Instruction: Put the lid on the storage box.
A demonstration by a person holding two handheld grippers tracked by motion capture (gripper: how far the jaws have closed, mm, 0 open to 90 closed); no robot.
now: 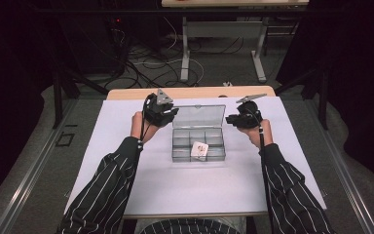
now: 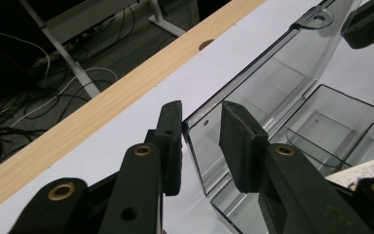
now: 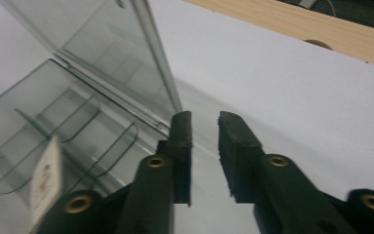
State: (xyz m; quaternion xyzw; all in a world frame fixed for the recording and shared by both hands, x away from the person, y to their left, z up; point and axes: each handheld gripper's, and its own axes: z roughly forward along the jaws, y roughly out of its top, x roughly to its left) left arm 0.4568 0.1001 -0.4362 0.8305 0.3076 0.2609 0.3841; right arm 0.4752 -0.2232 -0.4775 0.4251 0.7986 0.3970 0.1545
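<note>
The striped sleeves come in nearest, reaching across the white table so each hand flanks the clear box at its centre. The box sits with its lid raised upright at the back, presumably to give access to the compartments. The left gripper has its jaws parted around the lid's corner edge, not yet pinching it, as if to steady or shut it. The right gripper hangs just beside the lid's other end, jaws apart and empty. A small card lies in a front compartment.
</note>
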